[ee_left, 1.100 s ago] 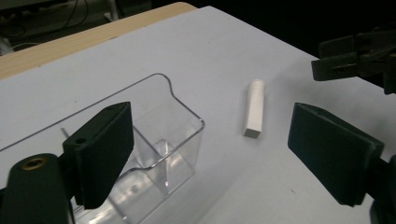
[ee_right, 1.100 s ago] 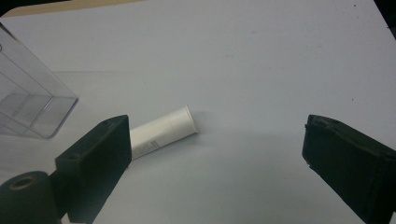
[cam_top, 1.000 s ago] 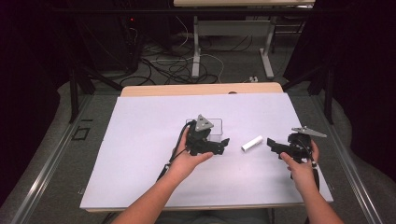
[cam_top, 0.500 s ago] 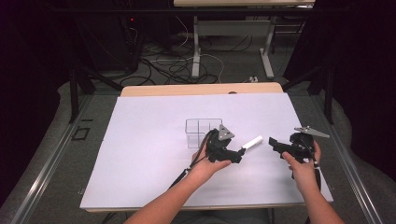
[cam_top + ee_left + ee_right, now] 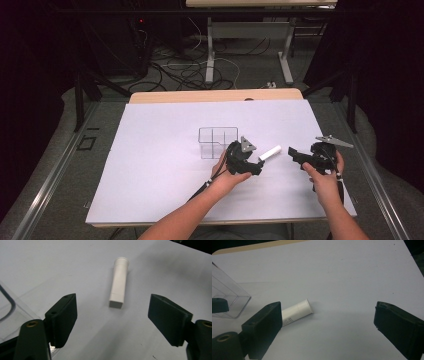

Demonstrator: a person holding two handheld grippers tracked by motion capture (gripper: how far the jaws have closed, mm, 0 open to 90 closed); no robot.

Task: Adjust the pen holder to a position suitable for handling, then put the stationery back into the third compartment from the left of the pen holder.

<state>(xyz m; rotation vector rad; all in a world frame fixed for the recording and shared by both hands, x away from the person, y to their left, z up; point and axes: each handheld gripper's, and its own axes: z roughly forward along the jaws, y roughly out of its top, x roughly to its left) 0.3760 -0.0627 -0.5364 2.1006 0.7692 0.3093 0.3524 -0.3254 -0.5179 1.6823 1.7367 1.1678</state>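
Observation:
A white tube (image 5: 270, 152) lies on the white table cover (image 5: 150, 170), right of a clear compartment box (image 5: 217, 141). My left gripper (image 5: 259, 164) points at the tube's near end. In the left gripper view the tube (image 5: 118, 287) lies in line with the gap of the left gripper (image 5: 113, 312). Its square end is about level with the fingertips and neither pad touches it. These jaws have just been closing and still stand apart, gripping nothing. My right gripper (image 5: 292, 154) is open to the right of the tube, aimed left at it. In its view, the right gripper (image 5: 329, 322) holds nothing and the tube (image 5: 297, 312) lies ahead to the left.
The clear box (image 5: 227, 297) stands just left of the tube, with its corner (image 5: 7, 307) beside my left jaw. Bare tabletop lies all around. The table's front edge (image 5: 220, 220) is near my forearms, and a wooden strip (image 5: 215, 96) runs along the far edge.
My left gripper has moved right and down, from in front of the clear box to the tube's near end, and its jaws have narrowed. The right gripper has stayed in place.

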